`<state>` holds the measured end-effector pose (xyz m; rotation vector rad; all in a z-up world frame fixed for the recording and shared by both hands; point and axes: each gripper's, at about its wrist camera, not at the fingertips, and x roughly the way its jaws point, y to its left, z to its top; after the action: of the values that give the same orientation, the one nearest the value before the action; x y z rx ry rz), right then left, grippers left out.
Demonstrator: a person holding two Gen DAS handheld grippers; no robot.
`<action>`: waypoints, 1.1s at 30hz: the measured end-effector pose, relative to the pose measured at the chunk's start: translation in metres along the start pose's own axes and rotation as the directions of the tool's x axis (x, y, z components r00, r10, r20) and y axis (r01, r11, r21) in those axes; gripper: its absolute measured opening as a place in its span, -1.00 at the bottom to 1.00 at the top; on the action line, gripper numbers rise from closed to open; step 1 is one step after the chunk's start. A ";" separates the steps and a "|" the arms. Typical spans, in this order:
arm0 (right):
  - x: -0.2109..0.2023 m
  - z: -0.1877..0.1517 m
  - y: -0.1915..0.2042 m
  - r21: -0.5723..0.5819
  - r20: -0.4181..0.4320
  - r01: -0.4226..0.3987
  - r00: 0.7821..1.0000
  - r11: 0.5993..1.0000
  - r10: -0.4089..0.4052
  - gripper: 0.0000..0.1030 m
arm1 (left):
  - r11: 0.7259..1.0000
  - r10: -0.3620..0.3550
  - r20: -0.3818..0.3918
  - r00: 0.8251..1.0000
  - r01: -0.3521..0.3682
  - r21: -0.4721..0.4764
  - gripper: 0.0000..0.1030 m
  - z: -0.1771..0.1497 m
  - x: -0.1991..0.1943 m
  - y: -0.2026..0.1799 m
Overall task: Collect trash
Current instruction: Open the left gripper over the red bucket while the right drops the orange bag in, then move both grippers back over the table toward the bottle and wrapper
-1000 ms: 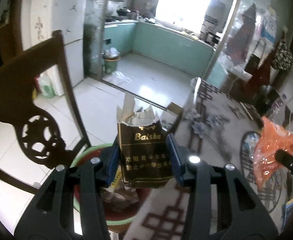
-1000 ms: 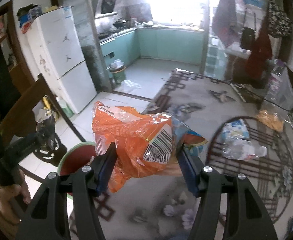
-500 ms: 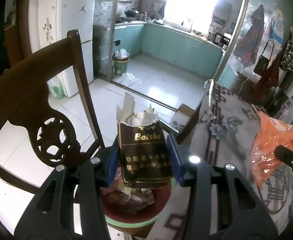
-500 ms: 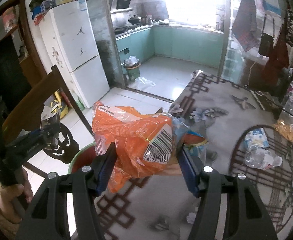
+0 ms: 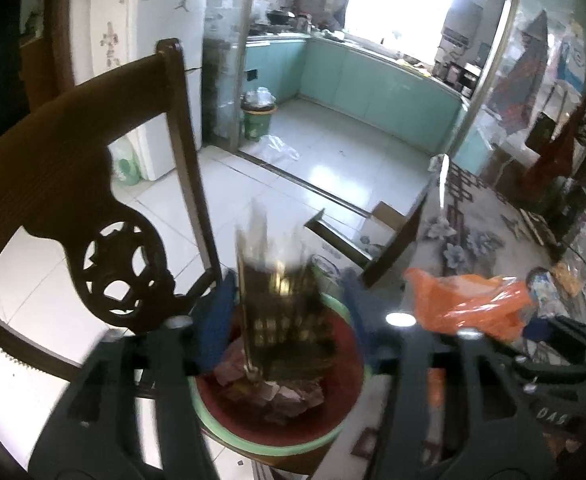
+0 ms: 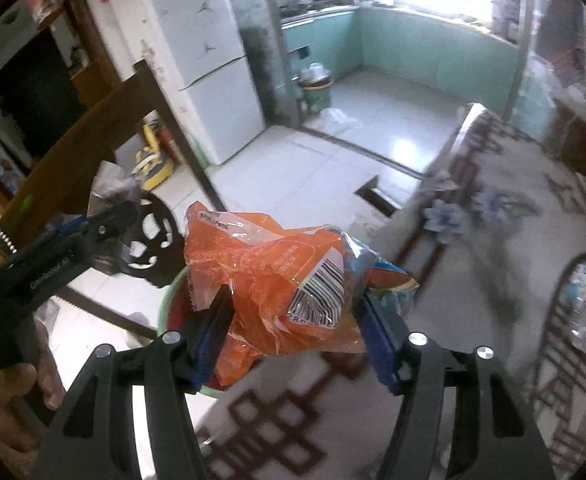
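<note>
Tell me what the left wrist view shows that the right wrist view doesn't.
Only the left wrist view shows the dark carton, blurred, between the opening left gripper's fingers, and the trash already inside the basin. Only the right wrist view shows the barcode on the orange bag, which sits between the opening right gripper's fingers, plus the hand holding the left gripper. Both show the basin, chair, orange bag and patterned tablecloth.

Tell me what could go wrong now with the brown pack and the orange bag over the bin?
1. The left hand-held gripper is opening, and the blurred brown pack is dropping towards the bin. It could bounce off the trash piled inside.
2. The right hand-held gripper is opening around the orange bag, which hangs over the bin's rim by the table, so it may miss.
</note>
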<state>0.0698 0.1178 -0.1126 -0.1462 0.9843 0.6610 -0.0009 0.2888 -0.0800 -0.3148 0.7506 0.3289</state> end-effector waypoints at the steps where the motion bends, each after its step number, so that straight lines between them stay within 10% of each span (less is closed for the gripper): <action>1: 0.002 0.003 0.003 -0.006 0.003 0.003 1.000 1.000 -0.003 0.33 | 1.000 0.007 0.017 1.000 -0.007 -0.017 0.55 0.000 -0.002 0.003; 21: -0.057 -0.014 -0.044 0.126 0.082 0.004 0.997 0.992 -0.014 0.37 | 0.999 -0.032 0.061 0.998 0.035 -0.042 0.60 0.001 -0.026 0.000; 33: -0.100 -0.055 -0.091 0.174 0.075 0.146 0.984 0.974 -0.161 0.53 | 0.997 -0.074 0.050 0.996 0.076 -0.030 0.63 -0.012 -0.038 -0.013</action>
<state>0.0455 -0.0220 -0.0782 -0.0433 0.9284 0.4364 -0.0289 0.2659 -0.0591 -0.3628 0.6842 0.2769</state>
